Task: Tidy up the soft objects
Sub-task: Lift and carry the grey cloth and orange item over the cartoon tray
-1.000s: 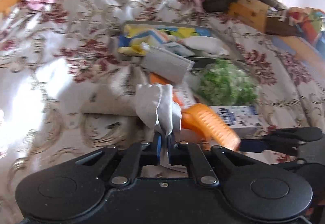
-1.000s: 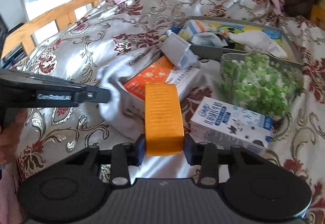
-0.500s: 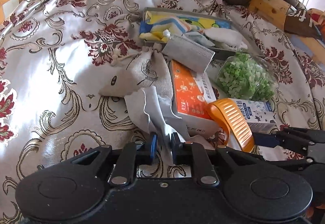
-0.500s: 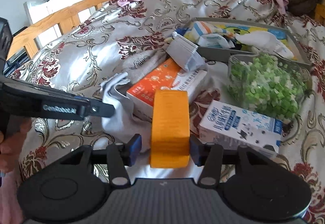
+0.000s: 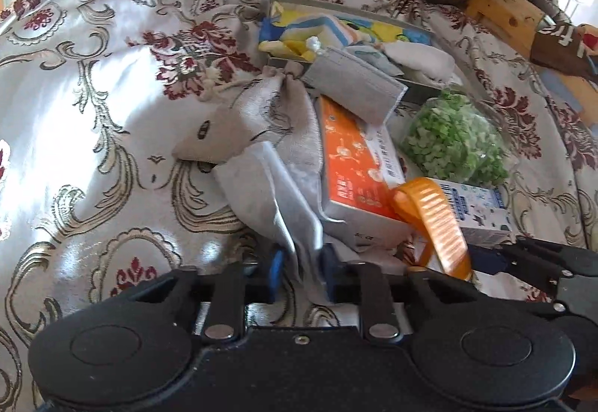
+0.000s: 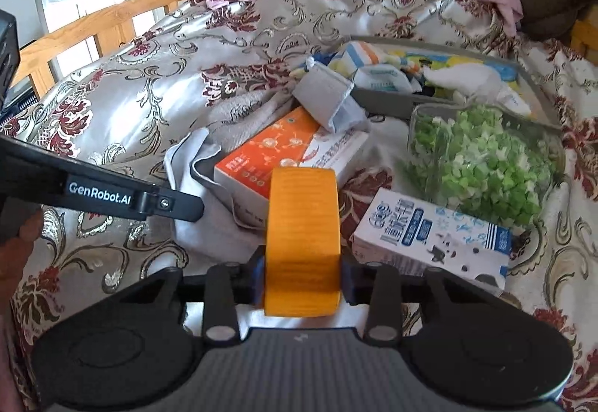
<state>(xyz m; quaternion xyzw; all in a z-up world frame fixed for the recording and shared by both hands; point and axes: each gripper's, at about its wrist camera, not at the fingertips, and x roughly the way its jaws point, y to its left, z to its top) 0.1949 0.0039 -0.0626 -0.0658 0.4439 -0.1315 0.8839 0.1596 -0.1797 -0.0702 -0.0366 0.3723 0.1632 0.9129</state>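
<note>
Between the blue pads of my left gripper (image 5: pixel 299 268) sits the near end of the grey cloth (image 5: pixel 269 187). The jaws stand a little apart with the fabric running through the gap; I can't tell if they pinch it or just bracket it. The cloth's long axis runs away from me and slightly left, up toward the beige pouch (image 5: pixel 239 120) it partly overlaps. Its right edge lies against, maybe partly under, the orange box (image 5: pixel 355 165).

My right gripper (image 6: pixel 302 271) is pressed onto the orange roll (image 6: pixel 303 240), the roll's wide band facing the camera, held just off the bedspread (image 6: pixel 149 101). So the left is the nearer hand for the cloth; the right one is occupied.

The grey tray (image 5: pixel 418 90) with soft things already in it lies straight ahead and a bit right of the left gripper, beyond the orange box. A grey mask (image 5: pixel 355 86) leans on its near rim. Right of the box: milk carton (image 6: pixel 429 236), and the tub of green bits (image 6: pixel 482 165).

My guess: the cloth has to travel forward-right over the box into the tray. Risk: the loose tail drags the box or the mask.
</note>
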